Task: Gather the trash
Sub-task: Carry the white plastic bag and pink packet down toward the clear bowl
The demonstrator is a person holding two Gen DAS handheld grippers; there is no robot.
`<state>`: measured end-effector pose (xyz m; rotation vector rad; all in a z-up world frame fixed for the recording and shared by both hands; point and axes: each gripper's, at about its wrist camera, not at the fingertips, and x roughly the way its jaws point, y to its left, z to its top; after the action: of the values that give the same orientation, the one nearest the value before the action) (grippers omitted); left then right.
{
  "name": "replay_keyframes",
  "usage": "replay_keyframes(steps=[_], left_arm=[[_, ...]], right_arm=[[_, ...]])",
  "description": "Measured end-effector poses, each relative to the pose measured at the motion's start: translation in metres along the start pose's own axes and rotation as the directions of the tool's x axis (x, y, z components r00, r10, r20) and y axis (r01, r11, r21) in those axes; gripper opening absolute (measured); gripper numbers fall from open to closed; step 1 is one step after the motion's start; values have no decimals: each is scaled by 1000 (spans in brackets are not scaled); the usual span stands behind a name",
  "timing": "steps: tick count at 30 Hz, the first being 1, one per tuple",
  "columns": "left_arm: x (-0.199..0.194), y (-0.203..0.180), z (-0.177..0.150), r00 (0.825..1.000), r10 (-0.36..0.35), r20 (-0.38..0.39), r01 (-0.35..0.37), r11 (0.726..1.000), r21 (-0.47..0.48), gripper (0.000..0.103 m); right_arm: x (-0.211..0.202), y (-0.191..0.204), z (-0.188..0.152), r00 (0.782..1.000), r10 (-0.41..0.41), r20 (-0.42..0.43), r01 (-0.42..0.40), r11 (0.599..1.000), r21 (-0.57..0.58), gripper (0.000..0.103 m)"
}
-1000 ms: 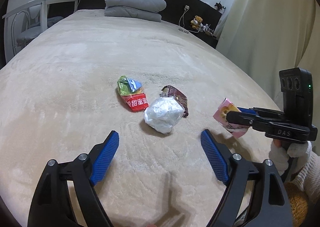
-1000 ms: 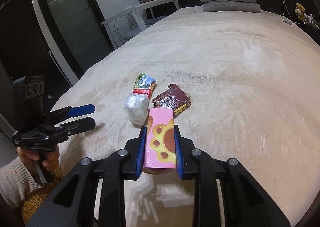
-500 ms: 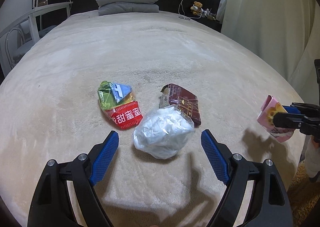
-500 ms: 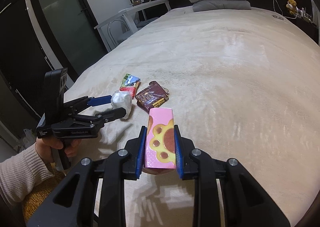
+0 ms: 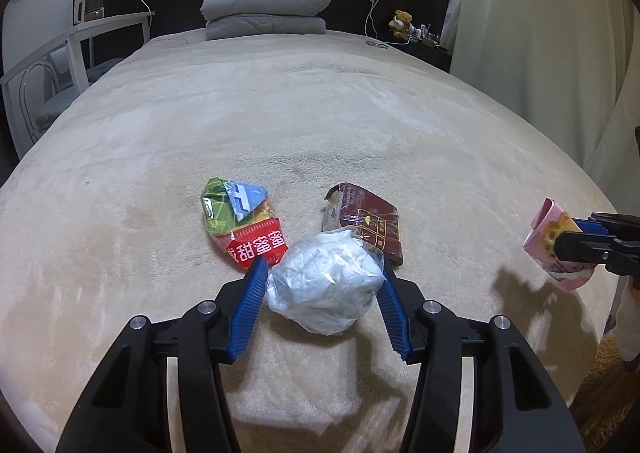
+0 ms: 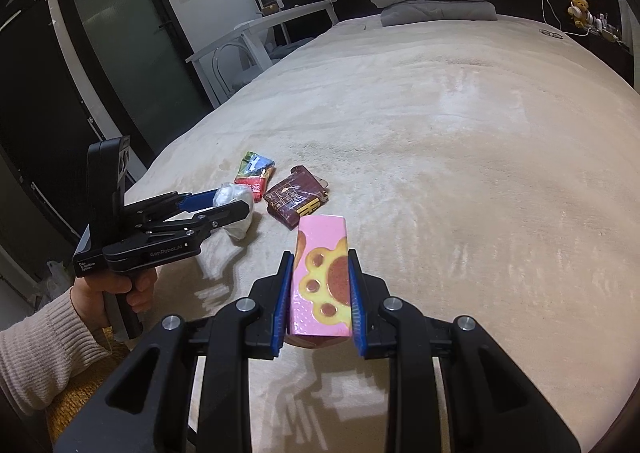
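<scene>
Two grippers, left gripper (image 5: 322, 285) clamping white wad (image 5: 325, 285)

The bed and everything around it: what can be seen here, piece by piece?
crumpled plastic ball: one, whitish, on the bed between the left gripper's pads.
red and green wrapper: one, on the blanket, left of the ball.
maroon wrapper: one, on the blanket behind the ball.
pink packet: one, with a yellow paw print, clamped in the right gripper.
bed: one, beige blanket.
pillows: two, grey, stacked at the headboard.
teddy bear: one, brown, right of the headboard.
left gripper: black with blue pads, just closed in around the ball.
right gripper: same colours, shut.
hand: one, beige sleeve, holding the left gripper.
</scene>
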<state>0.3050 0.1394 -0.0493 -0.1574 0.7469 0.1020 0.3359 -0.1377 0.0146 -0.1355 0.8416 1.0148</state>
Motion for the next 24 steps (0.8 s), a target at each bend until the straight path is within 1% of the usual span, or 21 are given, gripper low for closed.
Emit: replay_keyframes(steps=[5,11,19,24], left_arm=[[-15,6,-1,1000,-5,30,6,1000,-28,50],[-36,4,-4,997,-23,69,26,999,-42,50],[-67,-4,-14,992,-46,114,53,997,-57,49],[-90,-14,-22,987,-65,148,75,995,-60,49]], right_arm=[[-2,2,0,1000,-5,7,5,1000,6,27],[-7,9,-1,1000,-5,23,5,1000,6,27],[-19,22,-8,998,-19,54,19,1000,10,27],[-28,28,-19,997,-30,72,28,999,23,27]])
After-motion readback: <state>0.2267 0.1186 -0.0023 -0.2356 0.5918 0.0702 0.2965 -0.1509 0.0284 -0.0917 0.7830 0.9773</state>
